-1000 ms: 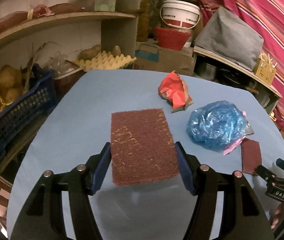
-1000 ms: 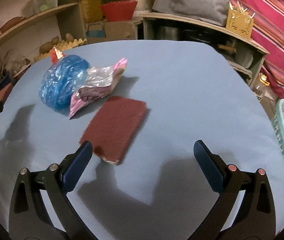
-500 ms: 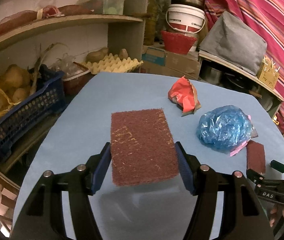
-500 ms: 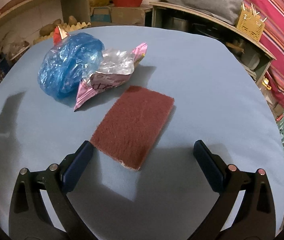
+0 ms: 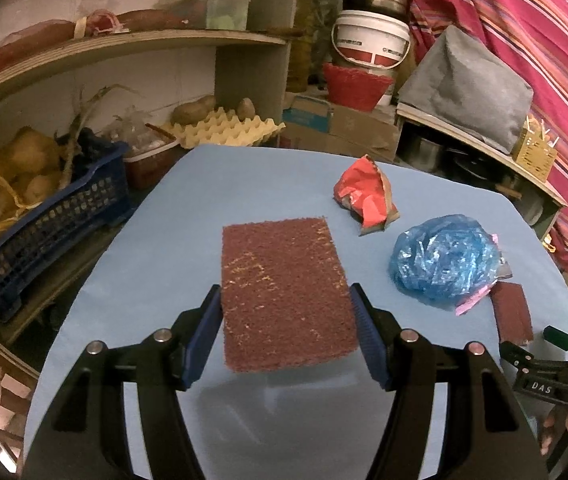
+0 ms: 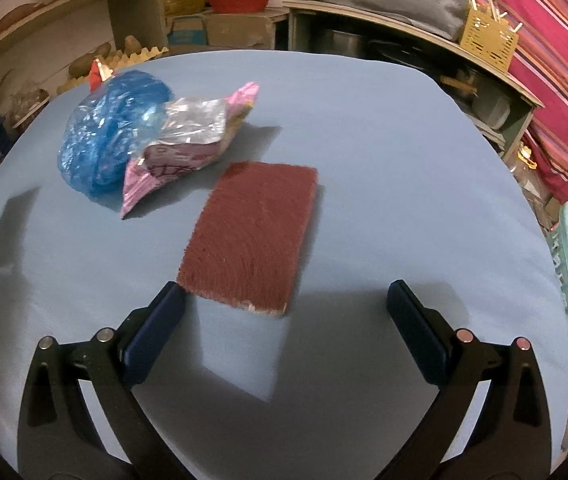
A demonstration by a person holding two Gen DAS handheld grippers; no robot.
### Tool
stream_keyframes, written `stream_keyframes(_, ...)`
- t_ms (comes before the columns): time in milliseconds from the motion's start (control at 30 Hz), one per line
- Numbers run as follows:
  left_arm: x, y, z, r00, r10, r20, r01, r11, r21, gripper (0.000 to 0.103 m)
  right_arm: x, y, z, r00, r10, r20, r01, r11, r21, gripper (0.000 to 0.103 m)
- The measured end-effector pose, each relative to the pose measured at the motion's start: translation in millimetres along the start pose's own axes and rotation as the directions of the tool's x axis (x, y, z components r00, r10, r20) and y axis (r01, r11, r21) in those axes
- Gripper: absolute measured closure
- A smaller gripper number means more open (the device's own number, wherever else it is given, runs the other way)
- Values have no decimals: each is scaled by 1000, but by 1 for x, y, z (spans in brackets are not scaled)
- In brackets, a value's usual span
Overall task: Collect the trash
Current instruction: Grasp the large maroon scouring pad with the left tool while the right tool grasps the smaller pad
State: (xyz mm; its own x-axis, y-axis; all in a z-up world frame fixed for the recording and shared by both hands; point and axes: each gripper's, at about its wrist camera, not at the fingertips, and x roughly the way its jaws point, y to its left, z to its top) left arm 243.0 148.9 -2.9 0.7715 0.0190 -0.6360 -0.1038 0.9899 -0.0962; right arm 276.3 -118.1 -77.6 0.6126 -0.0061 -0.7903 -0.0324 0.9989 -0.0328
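Left gripper (image 5: 285, 326) is clamped on a maroon scouring pad (image 5: 284, 292), held flat above the blue table (image 5: 172, 216). Right gripper (image 6: 284, 320) is wide open with nothing in it, its left pad right at the corner of a second scouring pad (image 6: 250, 234) lying by the pink wrapper (image 6: 188, 148) and blue plastic bag (image 6: 104, 132). Compared to a second ago, the right one has moved in closer to that pad, while the left grip looks unchanged.

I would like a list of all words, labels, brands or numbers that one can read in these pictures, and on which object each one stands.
"DAS": white letters on the black body of the right gripper, seen in the left wrist view.
White bucket: a red and white label, too blurred to read.
Pink wrapper: dark print, too small and crumpled to read.
Blue carton: print too blurred to read.
Nothing else carries readable text.
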Motion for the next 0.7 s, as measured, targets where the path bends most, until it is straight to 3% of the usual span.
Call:
stream_keyframes(533, 3, -14, -1, 1000, -2, -8, 2, 1000, 22, 40, 3, 4, 9, 999, 39, 19, -39, 999, 1, 5)
stream_keyframes(700, 4, -17, -2, 1000, 1, -12, -1, 1000, 26, 40, 9, 1, 16, 997, 80, 10, -80, 997, 24, 20)
